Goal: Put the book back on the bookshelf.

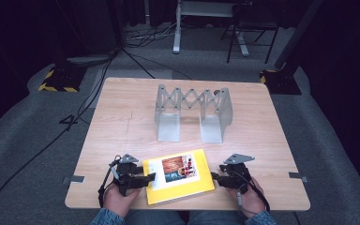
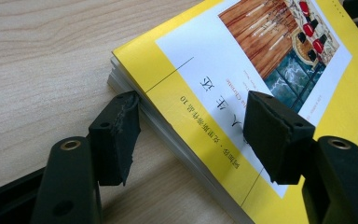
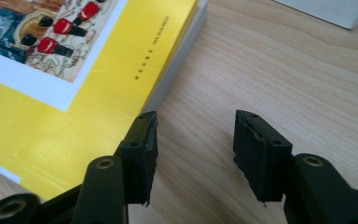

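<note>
A yellow paperback book [image 1: 180, 180] lies flat and closed at the counter's [image 1: 122, 122] 6 o'clock edge, turned slightly counterclockwise. Its cover carries a white panel with black Chinese characters and an illustration of brown wood, dark teal and small red figures. In the left gripper view, the stacked white page edges [image 2: 168, 135] show along the side nearest the jaws; in the right gripper view, the book's [image 3: 51, 107] yellow border bears a line of small dark print.
</note>
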Demonstrator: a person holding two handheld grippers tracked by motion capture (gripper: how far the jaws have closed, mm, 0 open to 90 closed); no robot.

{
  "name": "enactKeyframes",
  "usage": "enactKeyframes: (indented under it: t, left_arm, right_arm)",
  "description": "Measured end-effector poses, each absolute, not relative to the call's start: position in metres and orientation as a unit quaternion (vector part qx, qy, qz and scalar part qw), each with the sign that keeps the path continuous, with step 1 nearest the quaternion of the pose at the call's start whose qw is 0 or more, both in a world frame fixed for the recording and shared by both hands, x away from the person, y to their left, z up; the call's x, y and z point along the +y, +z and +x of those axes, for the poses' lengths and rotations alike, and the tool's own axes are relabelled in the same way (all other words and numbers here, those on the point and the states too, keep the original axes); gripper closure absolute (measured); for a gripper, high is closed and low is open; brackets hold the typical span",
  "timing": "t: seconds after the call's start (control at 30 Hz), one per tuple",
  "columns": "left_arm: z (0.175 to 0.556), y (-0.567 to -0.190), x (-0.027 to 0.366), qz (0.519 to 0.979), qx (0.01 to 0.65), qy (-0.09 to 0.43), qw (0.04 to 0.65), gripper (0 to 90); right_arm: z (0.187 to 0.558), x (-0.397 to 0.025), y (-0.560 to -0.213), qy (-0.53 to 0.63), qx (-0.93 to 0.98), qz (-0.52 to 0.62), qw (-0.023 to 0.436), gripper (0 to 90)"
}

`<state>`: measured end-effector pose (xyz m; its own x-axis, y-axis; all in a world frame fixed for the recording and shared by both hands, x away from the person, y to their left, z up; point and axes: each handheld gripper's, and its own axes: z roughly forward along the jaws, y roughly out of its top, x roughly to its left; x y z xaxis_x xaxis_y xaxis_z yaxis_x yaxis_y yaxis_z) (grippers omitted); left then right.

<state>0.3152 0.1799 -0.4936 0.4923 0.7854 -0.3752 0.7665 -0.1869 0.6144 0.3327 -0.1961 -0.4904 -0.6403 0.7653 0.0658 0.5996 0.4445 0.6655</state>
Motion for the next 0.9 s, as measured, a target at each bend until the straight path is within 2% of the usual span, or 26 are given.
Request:
enactKeyframes:
  t: [0.03, 0.07, 0.13, 0.57, 0.63, 0.67, 0.9]
  left_arm:
    - [0.315, -0.494, 0.18, 0.769, 0.504, 0.011, 0.392, 35.8]
    - [0.315, -0.493, 0.179, 0.77, 0.505, 0.01, 0.391, 35.1]
    - [0.315, -0.492, 0.177, 0.771, 0.508, 0.017, 0.384, 34.1]
    - [0.31, -0.486, 0.171, 0.761, 0.531, 0.018, 0.373, 37.7]
    - [0.307, -0.483, 0.171, 0.761, 0.526, 0.025, 0.38, 42.9]
    - [0.303, -0.477, 0.172, 0.752, 0.517, 0.027, 0.408, 44.8]
    - [0.299, -0.475, 0.17, 0.749, 0.503, 0.014, 0.431, 48.3]
  right_arm:
    - [0.331, -0.194, -0.49, 0.331, 0.843, 0.404, 0.132, 53.1]
    - [0.327, -0.188, -0.49, 0.32, 0.847, 0.398, 0.147, 59.4]
    - [0.325, -0.186, -0.49, 0.318, 0.847, 0.399, 0.15, 62.3]
    - [0.322, -0.185, -0.491, 0.321, 0.841, 0.407, 0.157, 63.8]
    - [0.322, -0.185, -0.491, 0.321, 0.84, 0.409, 0.158, 64.0]
    - [0.322, -0.185, -0.491, 0.321, 0.84, 0.409, 0.158, 64.0]
    - [0.322, -0.185, -0.492, 0.325, 0.837, 0.41, 0.16, 64.0]
